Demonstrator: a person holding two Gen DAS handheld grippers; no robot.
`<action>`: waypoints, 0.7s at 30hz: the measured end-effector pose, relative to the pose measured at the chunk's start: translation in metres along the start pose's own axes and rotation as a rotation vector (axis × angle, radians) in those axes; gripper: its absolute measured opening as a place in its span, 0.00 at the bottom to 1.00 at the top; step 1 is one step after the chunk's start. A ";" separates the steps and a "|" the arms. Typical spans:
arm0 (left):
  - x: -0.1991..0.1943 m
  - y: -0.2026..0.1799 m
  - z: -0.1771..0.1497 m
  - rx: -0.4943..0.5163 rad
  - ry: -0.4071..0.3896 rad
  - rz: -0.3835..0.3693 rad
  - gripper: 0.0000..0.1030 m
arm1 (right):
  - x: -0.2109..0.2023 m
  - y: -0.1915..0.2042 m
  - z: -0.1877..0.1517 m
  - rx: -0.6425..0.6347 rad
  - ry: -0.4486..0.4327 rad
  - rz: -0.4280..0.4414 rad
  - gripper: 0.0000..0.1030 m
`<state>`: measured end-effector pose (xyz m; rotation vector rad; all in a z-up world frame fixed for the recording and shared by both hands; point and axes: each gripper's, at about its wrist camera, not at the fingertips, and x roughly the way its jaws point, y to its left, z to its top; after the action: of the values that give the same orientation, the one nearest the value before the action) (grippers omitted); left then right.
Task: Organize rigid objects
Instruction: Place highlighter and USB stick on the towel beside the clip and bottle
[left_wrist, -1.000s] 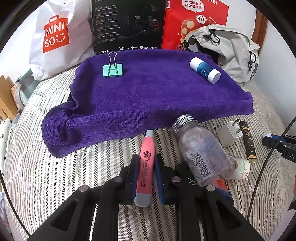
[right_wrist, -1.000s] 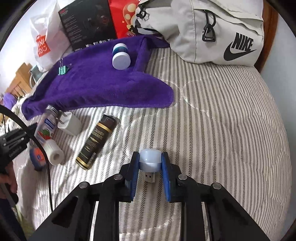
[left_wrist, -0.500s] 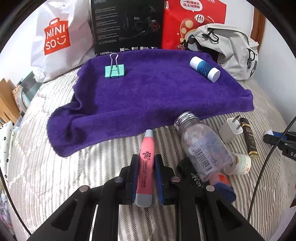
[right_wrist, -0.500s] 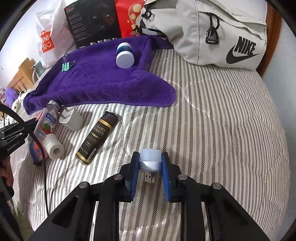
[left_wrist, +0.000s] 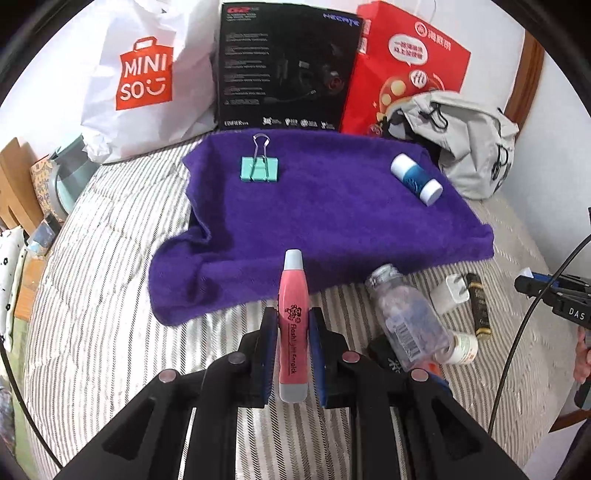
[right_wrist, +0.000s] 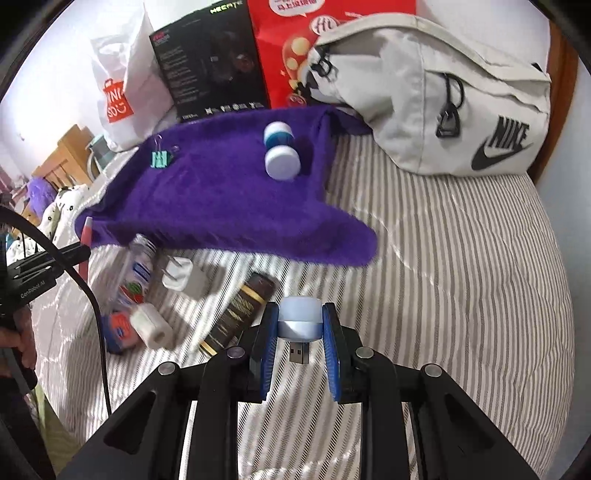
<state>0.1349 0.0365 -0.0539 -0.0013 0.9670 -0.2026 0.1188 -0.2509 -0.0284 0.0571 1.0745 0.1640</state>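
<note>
Left wrist view shows the left hand-held gripper (left_wrist: 292, 341) clamped on a pink tube (left_wrist: 293, 325), its 2 blue pads pressing the tube's flanks at about mid-length. The grey cap points toward the purple towel (left_wrist: 332, 218) at centre frame, and the grey base sticks out behind the jaws. I judge the tube light and stiff enough to take this pinch, though its glossy, tapering skin could slide lengthwise if the squeeze eased; the printed middle, where the body is widest, is the sound place to hold it. This gripper hangs low over the striped bed (left_wrist: 92, 314), level and aimed straight at the towel's near edge, with the cap just short of the cloth.

Right wrist view shows the right hand-held gripper (right_wrist: 300, 334) closed on a small USB light (right_wrist: 298, 323), pale blue below a frosted dome, with the metal plug pointing back toward the camera. It looks very light and hard, but short and rounded, so the pads have little flat to bear on; the blue collar is the best grip. This gripper sits above the bed at lower centre, angled toward the towel at upper left.

On the towel lie a teal binder clip (left_wrist: 259, 171) and a blue-and-white bottle (left_wrist: 416, 179), well apart. Off the cloth, at right, cluster a clear bottle (left_wrist: 410, 325), a white charger plug (left_wrist: 448, 295) and a dark tube (left_wrist: 480, 310).
</note>
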 end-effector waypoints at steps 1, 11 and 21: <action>-0.001 0.002 0.003 -0.001 -0.001 0.000 0.16 | 0.000 0.001 0.003 -0.002 -0.003 0.005 0.23; -0.006 0.019 0.036 -0.016 -0.031 0.007 0.16 | 0.000 0.015 0.053 -0.034 -0.053 0.052 0.23; 0.022 0.036 0.078 -0.009 -0.013 0.010 0.16 | 0.049 0.010 0.088 -0.044 -0.006 0.023 0.23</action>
<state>0.2166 0.0616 -0.0304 -0.0065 0.9551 -0.1889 0.2175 -0.2299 -0.0279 0.0305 1.0646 0.2080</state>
